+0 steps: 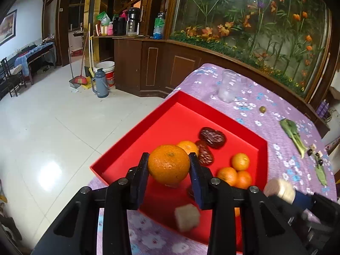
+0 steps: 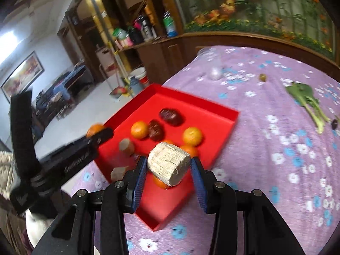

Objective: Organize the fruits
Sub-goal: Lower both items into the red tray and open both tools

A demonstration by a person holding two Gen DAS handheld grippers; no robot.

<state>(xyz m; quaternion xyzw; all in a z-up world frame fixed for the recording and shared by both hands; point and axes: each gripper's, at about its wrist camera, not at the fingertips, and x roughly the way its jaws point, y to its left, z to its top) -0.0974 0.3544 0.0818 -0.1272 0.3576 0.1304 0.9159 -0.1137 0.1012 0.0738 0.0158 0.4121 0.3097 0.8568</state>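
Observation:
A red tray (image 1: 261,148) (image 2: 231,119) sits on the purple flowered tablecloth. It holds several small oranges (image 1: 240,161) (image 2: 192,136), dark red dates (image 1: 212,137) (image 2: 171,116) and pale cut chunks (image 1: 187,217) (image 2: 126,146). My left gripper (image 1: 169,163) is shut on an orange (image 1: 169,164) above the tray's near left part; it also shows in the right wrist view (image 2: 95,130). My right gripper (image 2: 169,166) is shut on a pale fibrous cylindrical chunk (image 2: 169,163) above the tray's near edge; the chunk shows blurred in the left wrist view (image 1: 280,190).
On the cloth beyond the tray lie a clear glass jar (image 1: 228,87), a small green fruit (image 1: 262,109) (image 2: 262,77), and a leafy green vegetable (image 1: 294,135) (image 2: 308,102). The table edge drops to a tiled floor (image 1: 63,127) on the left. A wooden cabinet (image 1: 153,63) stands behind.

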